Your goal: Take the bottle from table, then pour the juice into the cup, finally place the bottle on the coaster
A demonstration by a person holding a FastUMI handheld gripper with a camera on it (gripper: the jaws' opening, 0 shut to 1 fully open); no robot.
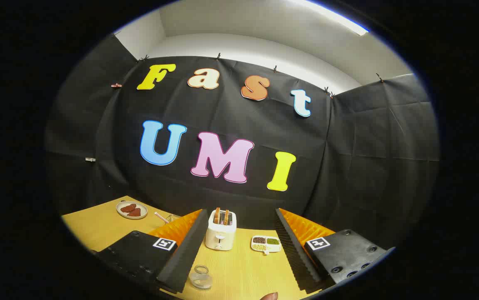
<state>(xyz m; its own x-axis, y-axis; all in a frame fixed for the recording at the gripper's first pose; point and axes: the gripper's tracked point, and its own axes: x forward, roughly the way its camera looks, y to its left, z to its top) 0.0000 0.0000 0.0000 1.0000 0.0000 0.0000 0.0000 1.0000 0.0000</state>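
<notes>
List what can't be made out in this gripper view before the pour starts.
- Small reddish thing between the open gripper fingers: cut off at the near edge, identity unclear.
- Whisk-like item beyond one finger: partly hidden by that finger.
- Compartment dish beside the toaster: contents too small to identify.
- Glass cup: whether it holds anything is unclear.

Yellow table (239,271) bears toaster (220,235), jar (201,278), plates (131,210).

A yellow bench (239,266) is backed by black cloth walls (222,116); above these, a white ceiling with a light strip (335,18).
</notes>
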